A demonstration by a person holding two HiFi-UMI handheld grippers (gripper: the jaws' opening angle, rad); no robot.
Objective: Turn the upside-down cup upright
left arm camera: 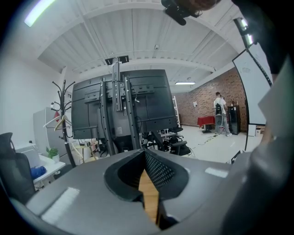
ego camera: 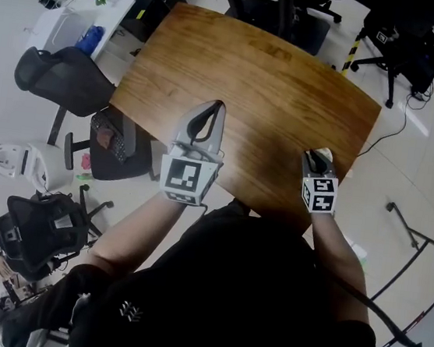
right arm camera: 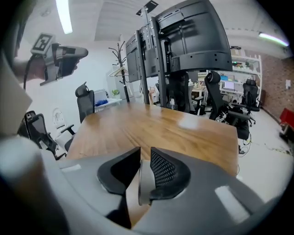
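Observation:
My right gripper (ego camera: 316, 156) hangs over the near right edge of the wooden table (ego camera: 260, 80), tilted down. In the right gripper view a pale cup wall (right arm camera: 145, 183) stands between its jaws, against the right pad, with a gap on the left side, so this gripper (right arm camera: 145, 153) is open. The head view shows only a whitish bit of the cup (ego camera: 326, 153) at the jaw tips, and whether it is upright is hidden. My left gripper (ego camera: 216, 107) is held level above the table's near left part with its tips together and nothing between them (left arm camera: 141, 153).
Black office chairs (ego camera: 56, 78) and a white desk (ego camera: 78, 22) stand left of the table. A black monitor stand (right arm camera: 183, 36) rises beyond the far edge. The raised left gripper (right arm camera: 59, 57) shows at the upper left of the right gripper view.

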